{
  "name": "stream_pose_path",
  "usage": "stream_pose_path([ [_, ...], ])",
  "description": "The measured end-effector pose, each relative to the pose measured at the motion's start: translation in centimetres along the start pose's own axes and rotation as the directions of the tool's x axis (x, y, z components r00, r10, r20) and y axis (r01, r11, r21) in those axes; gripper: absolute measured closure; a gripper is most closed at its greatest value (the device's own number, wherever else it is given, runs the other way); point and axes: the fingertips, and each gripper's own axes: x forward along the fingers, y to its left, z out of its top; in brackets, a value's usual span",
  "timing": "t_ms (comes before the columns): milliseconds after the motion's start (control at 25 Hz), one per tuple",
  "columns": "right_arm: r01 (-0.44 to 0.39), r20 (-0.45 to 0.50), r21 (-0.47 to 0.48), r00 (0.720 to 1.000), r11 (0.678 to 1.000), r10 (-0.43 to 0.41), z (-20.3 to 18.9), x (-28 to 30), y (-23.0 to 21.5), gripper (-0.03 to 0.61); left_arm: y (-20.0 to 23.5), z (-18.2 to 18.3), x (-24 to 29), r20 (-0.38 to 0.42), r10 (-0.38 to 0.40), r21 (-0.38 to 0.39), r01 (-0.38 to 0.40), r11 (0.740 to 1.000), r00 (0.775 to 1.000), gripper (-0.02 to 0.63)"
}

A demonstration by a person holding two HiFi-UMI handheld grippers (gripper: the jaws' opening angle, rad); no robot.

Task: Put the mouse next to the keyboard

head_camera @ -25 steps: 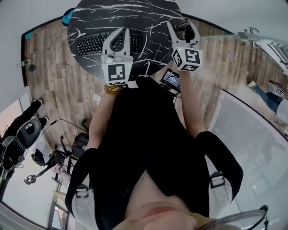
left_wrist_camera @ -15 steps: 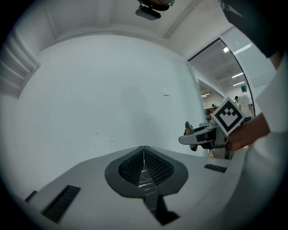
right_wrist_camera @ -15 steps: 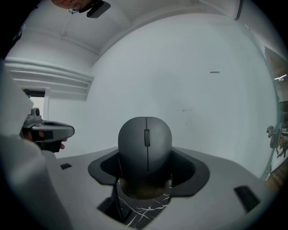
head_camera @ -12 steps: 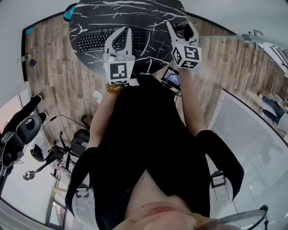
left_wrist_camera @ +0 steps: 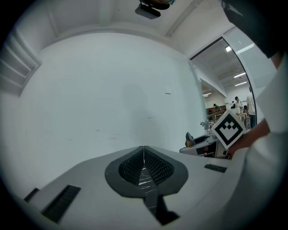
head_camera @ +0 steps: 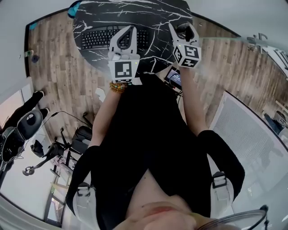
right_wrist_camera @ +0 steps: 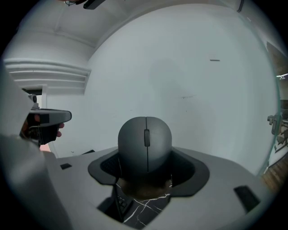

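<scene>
As I read it from my remote station, left gripper [head_camera: 128,29]: pressed together on nothing and raised over the keyboard's right end. I judge it idles there because this job needs only one gripper.
Right gripper [head_camera: 183,31]: pinching the mouse by its two sides and tipped up toward the wall, so the load hangs clear of the surface.
Mouse [right_wrist_camera: 145,138]: dark grey, wheel facing the camera, seated squarely between the jaws. It is in the air near the surface's right edge, not yet set down.
Keyboard [head_camera: 101,38]: black, lying flat on the left half of the surface, its long side roughly along the near edge.
Surface [head_camera: 153,13]: round, black with white veins. The bare stretch between the keyboard's right end and the right edge looks to me like the spot for the mouse.
Next move, my guess: level the right gripper, lower it there, then release.
</scene>
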Motion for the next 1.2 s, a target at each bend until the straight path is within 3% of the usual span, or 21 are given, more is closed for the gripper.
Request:
stream_pose_path([
  [600,0.025,-0.126,0.018,0.992,1.000,-0.023,-6.3,1.5,-0.3,0.303,0.2,-1.1,-0.4,-0.028,-0.001,0.001,0.001,1.000,1.000,0.598],
  [1200,0.059,-0.261,0.048,0.964,0.997,-0.044,-12.9,2.8,-0.6,0.303,0.5,-2.7,-0.9,-0.057,0.004,-0.005,-0.004,1.000,0.998,0.598],
])
